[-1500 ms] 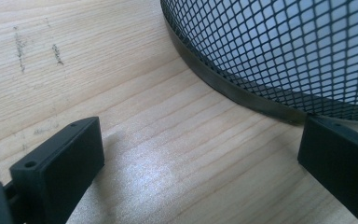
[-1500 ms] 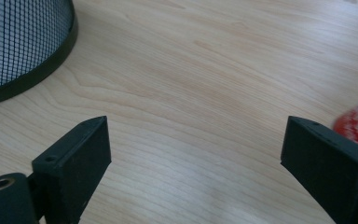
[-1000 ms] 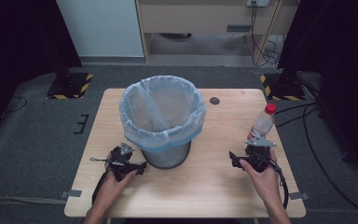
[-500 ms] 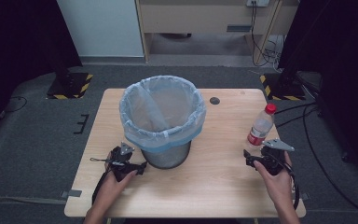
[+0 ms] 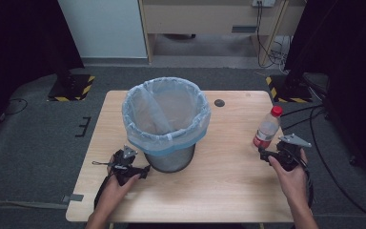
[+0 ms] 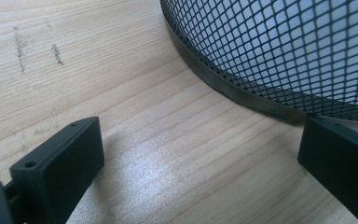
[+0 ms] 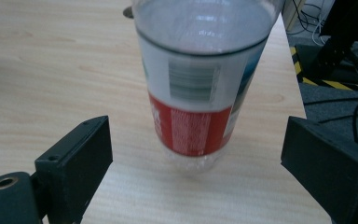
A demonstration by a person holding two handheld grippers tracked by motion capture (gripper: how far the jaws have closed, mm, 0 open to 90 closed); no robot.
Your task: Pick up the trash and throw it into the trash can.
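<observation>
A clear plastic bottle [image 5: 267,131] with a red cap and a red-and-white label stands upright near the table's right edge. In the right gripper view the bottle [image 7: 191,93] stands just beyond the two black jaws. My right gripper [image 5: 265,155] [image 7: 198,140] is open, its jaws have just been opening, and nothing is between them. A black mesh bin [image 5: 169,162] lined with a pale blue bag [image 5: 167,138] stands mid-table. My left gripper [image 5: 144,170] [image 6: 200,154] rests open on the wood at the bin's lower left, its jaws wide beside the mesh wall [image 6: 284,46].
The wooden table [image 5: 228,191] has a small round dark hole [image 5: 219,102] behind the bin. The bottle is close to the right table edge. Cables [image 5: 314,119] and yellow-black stand bases [image 5: 71,88] lie on the grey floor around the table.
My right gripper has drawn back from the bottle's base toward the right table edge. The bottle stays upright in place. The left gripper has not moved.
</observation>
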